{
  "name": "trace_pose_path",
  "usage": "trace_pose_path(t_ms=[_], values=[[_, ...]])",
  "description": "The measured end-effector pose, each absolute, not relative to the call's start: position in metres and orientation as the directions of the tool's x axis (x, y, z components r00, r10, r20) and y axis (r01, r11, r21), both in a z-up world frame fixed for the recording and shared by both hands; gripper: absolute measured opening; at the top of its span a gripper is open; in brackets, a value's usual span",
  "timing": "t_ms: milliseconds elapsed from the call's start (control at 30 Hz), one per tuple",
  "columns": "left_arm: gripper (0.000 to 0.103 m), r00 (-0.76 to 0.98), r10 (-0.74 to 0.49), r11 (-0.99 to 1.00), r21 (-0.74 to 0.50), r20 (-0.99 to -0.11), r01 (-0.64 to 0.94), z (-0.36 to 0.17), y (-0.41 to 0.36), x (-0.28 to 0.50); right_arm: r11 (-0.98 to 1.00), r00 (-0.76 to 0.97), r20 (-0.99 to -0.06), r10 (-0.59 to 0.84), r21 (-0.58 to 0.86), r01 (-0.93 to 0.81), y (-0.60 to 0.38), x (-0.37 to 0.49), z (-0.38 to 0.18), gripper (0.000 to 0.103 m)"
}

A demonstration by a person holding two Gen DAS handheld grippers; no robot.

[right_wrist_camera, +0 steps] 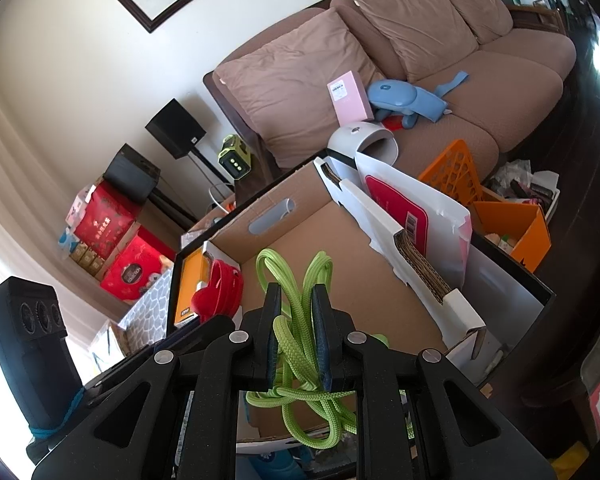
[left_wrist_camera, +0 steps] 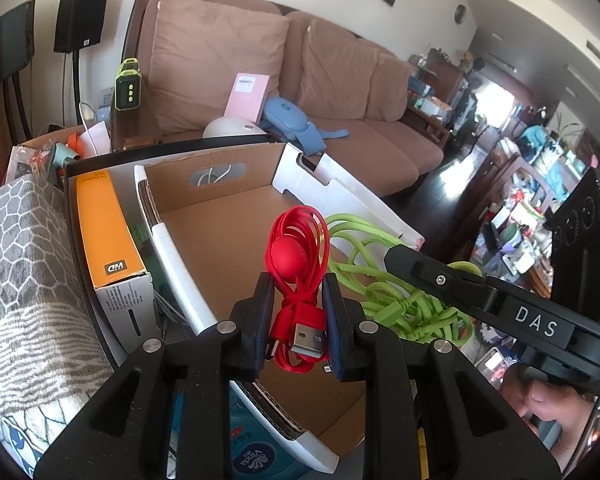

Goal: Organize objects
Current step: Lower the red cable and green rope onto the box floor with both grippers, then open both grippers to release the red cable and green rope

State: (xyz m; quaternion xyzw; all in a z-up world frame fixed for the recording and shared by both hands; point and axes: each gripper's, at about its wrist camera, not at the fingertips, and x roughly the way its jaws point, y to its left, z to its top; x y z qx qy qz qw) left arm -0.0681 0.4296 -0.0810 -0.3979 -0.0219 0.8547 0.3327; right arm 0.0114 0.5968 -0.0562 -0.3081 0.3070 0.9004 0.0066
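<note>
My left gripper is shut on a coiled red USB cable, whose metal plug pokes out below the pads. It hangs over an open cardboard box. My right gripper is shut on a bundle of braided green cable, held above the same box. In the left wrist view the green cable and the right gripper's black finger sit just right of the red cable. The red cable shows at the left in the right wrist view.
An orange-and-white WD box stands left of the cardboard box, beside a grey patterned cloth. A brown sofa lies behind, with a pink box and a blue device. An orange basket is at right.
</note>
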Motion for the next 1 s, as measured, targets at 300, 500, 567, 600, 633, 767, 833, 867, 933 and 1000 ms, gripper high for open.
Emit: trace_pose_path(t_ms=[300,500,567,600,633,767,833,867,933,1000], values=[[0.021,-0.461,0.585,-0.778,-0.301,-0.667,-0.551,-0.081,0.429,-0.069,-0.809,-0.812,-0.559,-0.171,0.55,-0.208,0.598,0.012,-0.058,0.019],[0.021,-0.46,0.582,-0.779,-0.298,-0.67,-0.552,-0.083,0.429,-0.067,-0.808,-0.812,-0.56,-0.164,0.548,-0.215,0.6,0.012,-0.058,0.02],[0.021,-0.462,0.582,-0.779,-0.297,-0.669,-0.551,-0.083,0.429,-0.066,-0.806,-0.813,-0.559,-0.163,0.551,-0.216,0.601,0.013,-0.058,0.02],[0.021,-0.463,0.582,-0.78,-0.296,-0.669,-0.552,-0.083,0.429,-0.066,-0.806,-0.814,-0.558,-0.162,0.551,-0.217,0.601,0.013,-0.057,0.021],[0.021,-0.462,0.582,-0.779,-0.296,-0.67,-0.553,-0.083,0.429,-0.066,-0.805,-0.815,-0.557,-0.16,0.552,-0.219,0.601,0.014,-0.057,0.022],[0.024,-0.465,0.581,-0.778,-0.29,-0.668,-0.557,-0.081,0.428,-0.065,-0.804,-0.817,-0.555,-0.156,0.552,-0.221,0.602,0.014,-0.056,0.023],[0.026,-0.466,0.583,-0.777,-0.289,-0.665,-0.559,-0.078,0.428,-0.065,-0.803,-0.819,-0.553,-0.154,0.553,-0.222,0.603,0.014,-0.054,0.023],[0.026,-0.468,0.582,-0.777,-0.287,-0.665,-0.56,-0.076,0.429,-0.065,-0.803,-0.819,-0.553,-0.153,0.553,-0.224,0.603,0.014,-0.054,0.023],[0.027,-0.472,0.581,-0.778,-0.282,-0.663,-0.562,-0.074,0.428,-0.064,-0.801,-0.82,-0.552,-0.151,0.554,-0.226,0.604,0.014,-0.053,0.024],[0.027,-0.471,0.581,-0.777,-0.283,-0.664,-0.562,-0.073,0.429,-0.065,-0.8,-0.821,-0.552,-0.15,0.555,-0.228,0.605,0.015,-0.053,0.024]])
